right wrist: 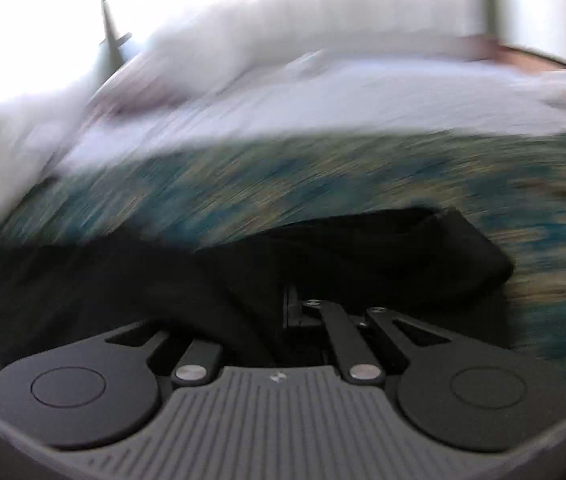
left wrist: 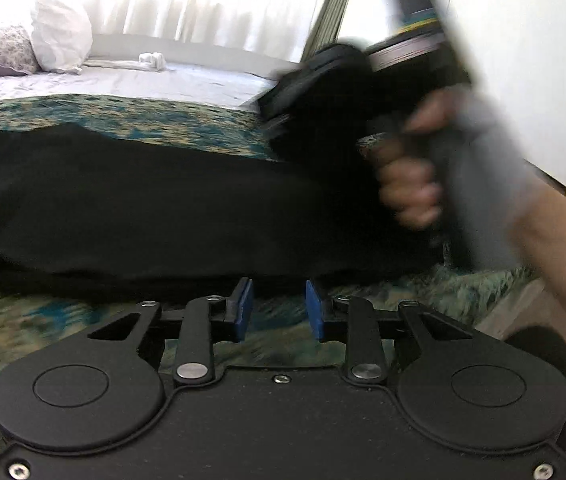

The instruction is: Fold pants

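Observation:
Black pants [left wrist: 143, 208] lie across a teal and tan patterned bedspread [left wrist: 143, 114]. My left gripper [left wrist: 279, 310] is open, its blue pads [left wrist: 244, 308] just short of the pants' near edge, holding nothing. My right gripper [right wrist: 279, 304] is shut on a fold of the black pants [right wrist: 363, 252], which drape over its left finger and hide the tips. In the left wrist view the right gripper's body [left wrist: 323, 92] and the hand holding it [left wrist: 411, 192] appear blurred at the right, above the pants.
White sheets [left wrist: 163, 78] cover the far part of the bed, with a white pillow [left wrist: 61, 34], a patterned pillow [left wrist: 1, 50] and a small white rolled cloth [left wrist: 151, 60]. Curtains and a bright window are behind. A dark shelf [left wrist: 403, 48] and wall stand at the right.

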### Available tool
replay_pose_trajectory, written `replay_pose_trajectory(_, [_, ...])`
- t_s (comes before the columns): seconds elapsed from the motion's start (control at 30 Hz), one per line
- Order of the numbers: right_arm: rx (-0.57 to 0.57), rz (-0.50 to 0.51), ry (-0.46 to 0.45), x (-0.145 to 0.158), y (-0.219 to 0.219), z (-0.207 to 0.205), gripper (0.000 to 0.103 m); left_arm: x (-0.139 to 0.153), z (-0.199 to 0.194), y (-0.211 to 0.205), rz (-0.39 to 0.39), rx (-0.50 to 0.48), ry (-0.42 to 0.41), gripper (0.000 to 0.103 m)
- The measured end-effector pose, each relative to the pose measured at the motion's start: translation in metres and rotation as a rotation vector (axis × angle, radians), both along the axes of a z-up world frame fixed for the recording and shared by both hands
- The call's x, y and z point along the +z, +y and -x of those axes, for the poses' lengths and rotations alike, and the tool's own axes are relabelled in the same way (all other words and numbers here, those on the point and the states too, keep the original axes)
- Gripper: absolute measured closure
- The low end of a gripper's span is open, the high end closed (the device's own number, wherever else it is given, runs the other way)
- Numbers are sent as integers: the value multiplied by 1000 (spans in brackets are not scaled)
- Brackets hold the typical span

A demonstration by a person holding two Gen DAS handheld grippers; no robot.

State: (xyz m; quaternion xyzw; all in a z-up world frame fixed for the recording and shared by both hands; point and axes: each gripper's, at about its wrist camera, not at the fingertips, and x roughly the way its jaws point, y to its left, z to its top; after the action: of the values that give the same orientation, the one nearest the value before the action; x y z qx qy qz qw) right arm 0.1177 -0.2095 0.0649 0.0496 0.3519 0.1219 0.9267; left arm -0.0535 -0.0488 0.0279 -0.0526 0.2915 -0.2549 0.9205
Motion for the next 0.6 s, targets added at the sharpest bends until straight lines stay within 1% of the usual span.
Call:
replay_pose_trajectory(0.07, [90,35,55,-23,39,-3,97,-1,6,21,-7,24,-2,76])
replay_pose_trajectory(0.13, [136,25,91,-38,61,-1,95,-2,8,40,2,59,10,76])
replay_pose_trajectory(0.17, [145,30,71,-40,67,4,91,-3,8,50,14,76,18,76])
replay_pose_trajectory(0.2, [161,31,57,-38,70,9,81,-3,8,56,22,89,25,76])
replay_pose_trajectory(0.23, [170,12,60,-36,69,11,63,-4,7,63,30,101,28,75])
replay_pose_trajectory(0.27, [184,-28,76,-33,65,13,53,-3,6,67,34,109,26,75])
replay_pose_trajectory(0.3, [204,-75,91,-29,60,17,45,-3,5,71,38,115,21,74])
replay_pose_trajectory(0.33, [211,-108,93,-24,50,18,43,-2,3,74,40,121,11,73])
replay_pose_trajectory(0.4, [214,-138,74,-15,40,29,35,1,0,79,46,132,-10,67])
replay_pose_trajectory(0.53, [212,-205,16,3,12,56,27,10,-12,79,45,140,-45,59])
replay_pose_trajectory(0.6, [174,-228,-25,10,-4,64,22,13,-19,74,39,142,-59,56])
